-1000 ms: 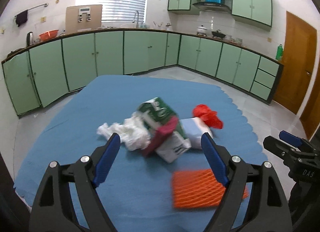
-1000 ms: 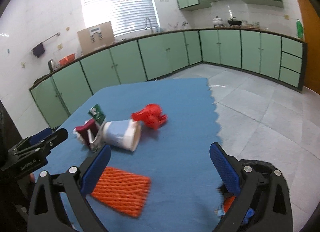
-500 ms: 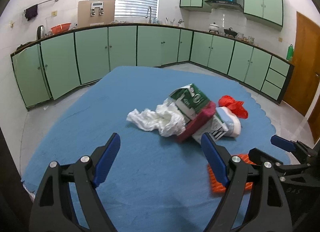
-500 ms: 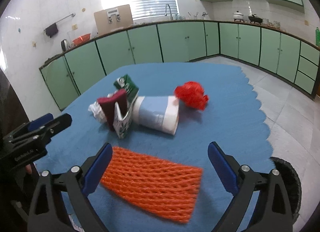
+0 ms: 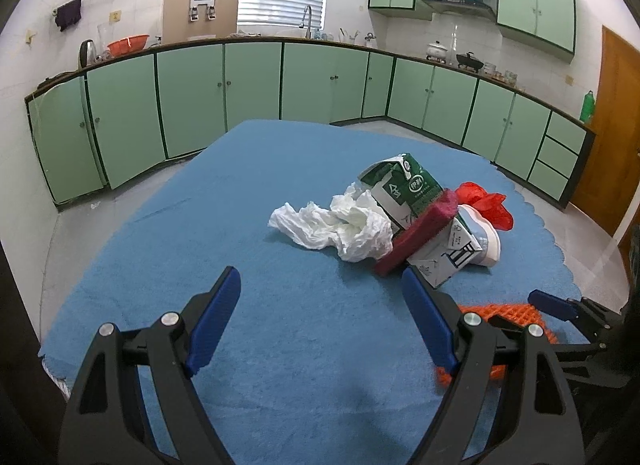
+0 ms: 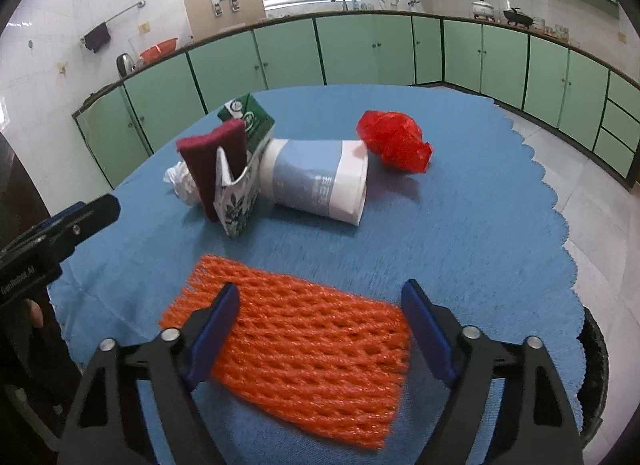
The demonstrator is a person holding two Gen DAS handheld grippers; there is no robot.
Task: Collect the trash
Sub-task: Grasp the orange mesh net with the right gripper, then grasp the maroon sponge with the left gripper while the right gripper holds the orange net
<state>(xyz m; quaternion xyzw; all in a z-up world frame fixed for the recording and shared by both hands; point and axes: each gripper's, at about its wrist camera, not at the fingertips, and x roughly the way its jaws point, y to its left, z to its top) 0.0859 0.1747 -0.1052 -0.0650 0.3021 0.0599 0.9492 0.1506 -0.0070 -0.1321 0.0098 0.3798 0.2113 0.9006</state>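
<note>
A pile of trash lies on the blue-clothed table [image 5: 256,169]: crumpled white tissue [image 5: 340,225], a torn green-and-white milk carton [image 5: 412,189], and a maroon sponge [image 5: 416,233] leaning on the carton. A white-and-blue paper cup [image 6: 316,181] lies on its side by a red plastic bag [image 6: 394,141]. My left gripper [image 5: 320,321] is open over bare cloth, short of the tissue. My right gripper [image 6: 320,329] hovers low over a flat orange foam net [image 6: 304,349]. Its jaws are closing with the net between them, and the pads do not press on it.
A round black bin [image 6: 596,377] stands on the floor past the table's scalloped right edge. Green cabinets line the far walls, and a brown door [image 5: 612,125] is at the right. The left gripper's tip [image 6: 76,217] shows at the left of the right wrist view.
My right gripper has come down and forward over the orange net and its jaws have narrowed. My left gripper has shifted left and lower, so the trash pile now sits right of its jaws.
</note>
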